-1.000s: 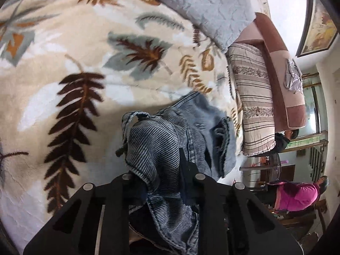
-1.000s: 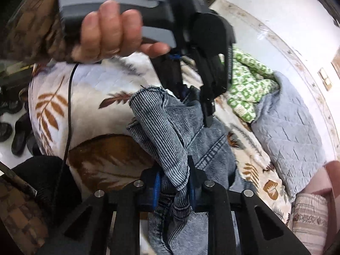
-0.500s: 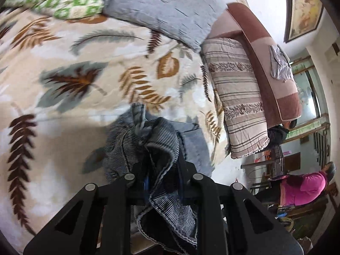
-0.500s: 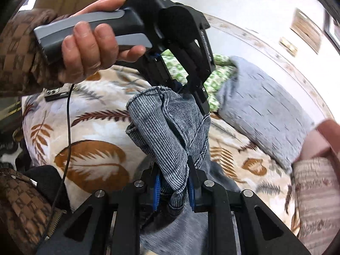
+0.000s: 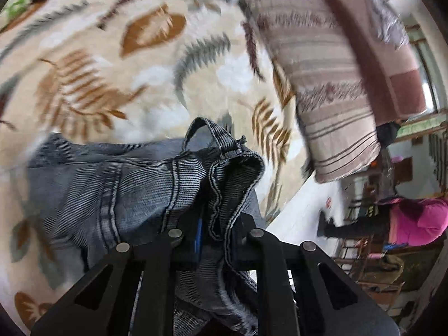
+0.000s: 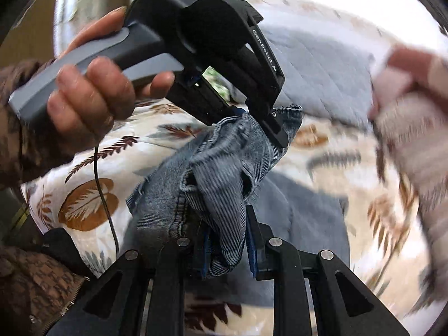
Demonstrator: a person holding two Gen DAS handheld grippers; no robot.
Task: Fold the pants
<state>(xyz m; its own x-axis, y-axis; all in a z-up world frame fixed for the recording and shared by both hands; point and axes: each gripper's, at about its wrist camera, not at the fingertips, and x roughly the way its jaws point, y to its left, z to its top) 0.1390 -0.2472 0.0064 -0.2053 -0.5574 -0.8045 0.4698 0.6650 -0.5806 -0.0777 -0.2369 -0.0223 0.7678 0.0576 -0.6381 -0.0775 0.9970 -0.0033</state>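
The pants are blue-grey striped denim, bunched and lifted above a leaf-patterned blanket. My left gripper is shut on a fold of the waistband, with a belt loop sticking up beyond it. In the right wrist view my right gripper is shut on another bunch of the pants. The left gripper, held by a hand, grips the same cloth just beyond it. Part of the pants lies on the blanket below.
A striped cushion and a grey quilt lie at the bed's far side. The bed edge and floor are to the right. A person in pink sits in the room beyond. A cable hangs from the left gripper.
Both grippers have swung right across the bed with the pants in their grip. The striped cushion and bed edge are now nearer, and the view is motion-blurred.
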